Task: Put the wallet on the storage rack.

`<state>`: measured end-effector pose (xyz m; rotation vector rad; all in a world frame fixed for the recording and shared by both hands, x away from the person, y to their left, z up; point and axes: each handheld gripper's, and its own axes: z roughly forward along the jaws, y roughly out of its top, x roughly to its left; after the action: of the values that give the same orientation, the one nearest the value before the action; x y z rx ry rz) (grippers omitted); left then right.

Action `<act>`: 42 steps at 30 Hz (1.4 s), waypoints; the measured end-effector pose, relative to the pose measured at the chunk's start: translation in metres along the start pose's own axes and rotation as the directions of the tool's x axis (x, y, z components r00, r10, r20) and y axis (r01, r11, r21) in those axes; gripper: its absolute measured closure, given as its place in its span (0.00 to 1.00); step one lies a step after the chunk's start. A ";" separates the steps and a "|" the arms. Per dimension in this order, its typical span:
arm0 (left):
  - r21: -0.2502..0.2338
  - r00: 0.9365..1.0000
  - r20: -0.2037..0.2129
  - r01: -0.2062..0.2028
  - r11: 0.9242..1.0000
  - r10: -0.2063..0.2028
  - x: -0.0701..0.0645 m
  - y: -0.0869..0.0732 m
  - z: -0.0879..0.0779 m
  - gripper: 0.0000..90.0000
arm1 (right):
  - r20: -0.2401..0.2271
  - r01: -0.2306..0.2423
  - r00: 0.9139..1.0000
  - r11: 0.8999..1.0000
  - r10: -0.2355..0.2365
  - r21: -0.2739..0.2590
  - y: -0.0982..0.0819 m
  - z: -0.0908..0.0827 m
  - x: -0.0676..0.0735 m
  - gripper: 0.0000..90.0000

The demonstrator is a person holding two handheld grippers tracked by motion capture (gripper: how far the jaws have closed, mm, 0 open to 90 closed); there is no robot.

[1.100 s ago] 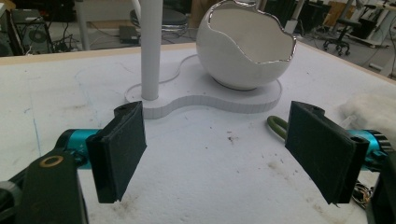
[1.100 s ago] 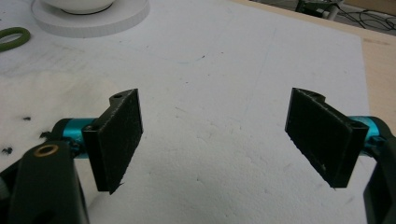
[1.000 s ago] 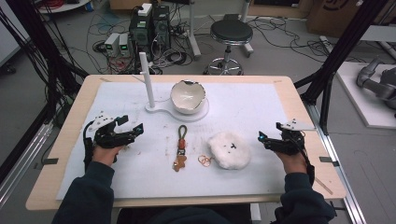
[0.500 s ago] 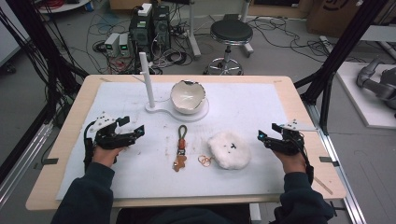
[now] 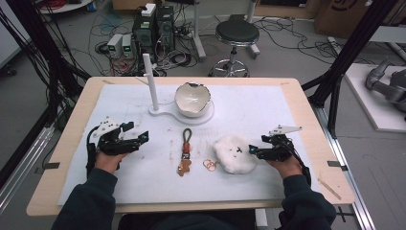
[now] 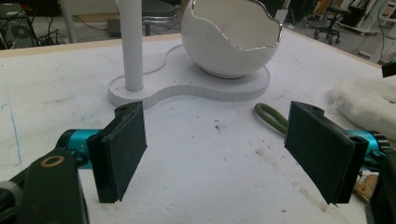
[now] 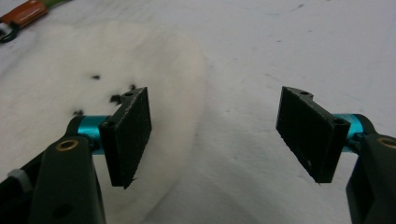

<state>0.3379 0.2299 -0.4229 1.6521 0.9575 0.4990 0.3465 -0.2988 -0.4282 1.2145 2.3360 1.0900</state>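
White and fluffy, the soft round plush toy (image 5: 233,154) with small black face marks lies on the white foam mat (image 5: 287,110) at the right of the table, near the front edge. The right gripper (image 5: 252,151) sits at the toy's right edge, and its 2 black jaws, which have just been opening again, are spread wide; in the right gripper view 1 pad (image 7: 128,130) is over the toy's fur (image 7: 70,140) and the other pad is over bare mat, and neither presses on the toy. The left gripper (image 5: 139,136) rests at the left of the mat, well apart from the toy, with jaws spread and nothing between them. Between the 2 grippers lies a green cord keychain with a brown gingerbread figure (image 5: 184,152), and behind it stands a white eggshell-shaped bowl (image 5: 192,98) on a white base with an upright post (image 5: 151,84).
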 end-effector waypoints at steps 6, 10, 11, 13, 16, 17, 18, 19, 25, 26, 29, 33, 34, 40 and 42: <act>0.003 1.000 -0.001 -0.003 1.000 0.003 -0.001 0.000 0.001 0.23 | -0.099 0.042 0.995 0.994 -0.032 0.104 -0.003 0.011 0.008 0.32; 0.005 1.000 0.001 -0.003 1.000 0.003 -0.001 0.000 0.001 0.24 | -0.148 0.027 0.989 0.990 -0.006 0.138 -0.004 0.014 0.008 0.47; 0.006 1.000 0.001 -0.002 1.000 0.002 -0.001 0.000 0.001 0.24 | -0.159 0.022 0.987 0.989 0.001 0.144 -0.003 0.014 0.009 0.51; 0.010 1.000 0.007 -0.003 1.000 0.003 -0.002 0.000 0.002 0.24 | -0.204 0.015 0.979 0.987 0.018 0.159 -0.002 0.014 0.009 0.69; 0.015 1.000 0.026 -0.003 1.000 0.002 -0.003 -0.001 0.003 0.28 | -0.202 0.028 0.979 0.989 0.002 0.145 0.001 0.012 0.011 0.85; 0.017 0.999 0.037 0.001 1.000 -0.001 -0.004 0.000 0.004 0.30 | -0.201 0.045 0.979 0.991 -0.019 0.124 0.002 0.010 0.011 0.86; 0.015 0.999 0.045 0.002 1.000 -0.003 -0.006 0.000 0.005 0.30 | -0.197 0.061 0.980 0.993 -0.041 0.097 0.004 0.008 0.012 0.87; 0.013 0.999 0.049 0.004 1.000 -0.005 -0.007 0.000 0.006 0.30 | -0.190 0.071 0.980 0.995 -0.057 0.065 0.006 0.006 0.013 0.87; 0.006 0.995 0.102 0.004 1.000 -0.005 -0.023 0.007 0.016 0.28 | -0.203 0.117 0.969 0.988 -0.137 -0.105 0.017 -0.005 0.024 0.89; 0.007 0.993 0.121 0.002 1.000 -0.003 -0.027 0.008 0.019 0.28 | -0.212 0.126 0.966 0.984 -0.151 -0.127 0.019 -0.006 0.025 0.89; 0.025 0.984 0.180 -0.016 1.000 0.011 -0.041 0.011 0.029 0.28 | -0.254 0.122 0.953 0.977 -0.164 -0.174 0.023 -0.007 0.030 0.89; 0.042 0.964 0.263 -0.035 0.999 0.023 -0.061 0.013 0.041 0.28 | -0.289 0.137 0.937 0.967 -0.197 -0.215 0.028 -0.006 0.038 0.89; 0.042 0.964 0.263 -0.035 0.999 0.023 -0.061 0.013 0.041 0.29 | -0.297 0.139 0.934 0.966 -0.201 -0.217 0.028 -0.006 0.039 0.89; 0.060 0.943 0.331 -0.045 0.997 0.023 -0.080 0.013 0.054 0.29 | -0.342 0.151 0.908 0.951 -0.241 -0.270 0.035 -0.004 0.051 0.88; 0.057 0.940 0.341 -0.042 0.997 0.020 -0.083 0.012 0.056 0.29 | -0.357 0.158 0.898 0.947 -0.256 -0.280 0.038 -0.002 0.056 0.88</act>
<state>0.3353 0.1296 -0.4156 1.7428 0.6968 0.1931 0.3329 -0.2415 -0.3943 0.6840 2.4380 1.6032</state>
